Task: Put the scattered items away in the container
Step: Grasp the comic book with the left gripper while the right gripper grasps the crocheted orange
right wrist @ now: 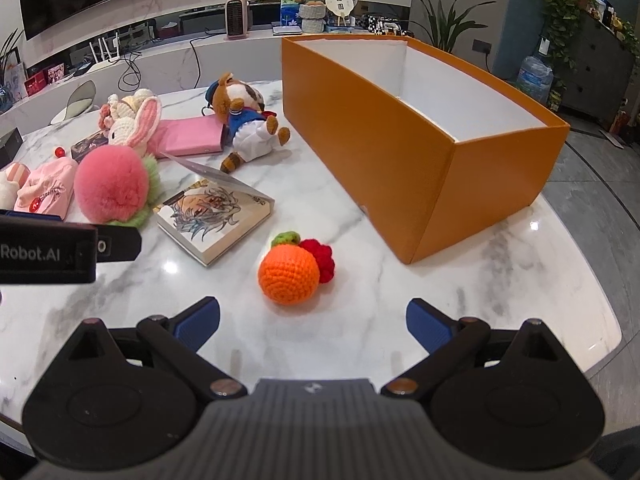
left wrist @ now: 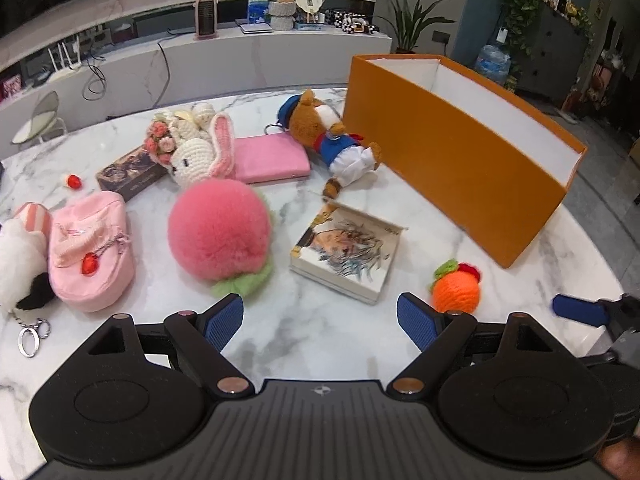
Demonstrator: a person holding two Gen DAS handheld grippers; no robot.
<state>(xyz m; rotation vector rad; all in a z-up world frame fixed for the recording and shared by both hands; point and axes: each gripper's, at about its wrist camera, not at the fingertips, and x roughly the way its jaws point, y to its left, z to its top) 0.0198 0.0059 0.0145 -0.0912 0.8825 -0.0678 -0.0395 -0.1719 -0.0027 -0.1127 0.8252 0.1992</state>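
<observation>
An open orange box (left wrist: 452,160) (right wrist: 376,148) with white inside stands on the marble table at the right; no item shows inside it. A crocheted orange (right wrist: 289,276) (left wrist: 456,292) lies just ahead of my right gripper (right wrist: 313,322), which is open and holds nothing. My left gripper (left wrist: 320,322) is open too, above bare marble. Ahead of it lie a fluffy pink peach (left wrist: 218,232) (right wrist: 112,188) and an illustrated book (left wrist: 348,252) (right wrist: 216,216) with its cover lifted. Farther back lie a bear doll (left wrist: 332,136) (right wrist: 248,120), a crocheted bunny (left wrist: 200,152) (right wrist: 132,124) and a pink case (left wrist: 272,158) (right wrist: 188,136).
A pink pouch (left wrist: 90,248), a black-and-white plush (left wrist: 20,268) with key rings and a dark patterned box (left wrist: 132,174) lie at the left. The round table's edge (right wrist: 592,344) curves close on the right. A low marble counter (left wrist: 240,60) runs behind the table.
</observation>
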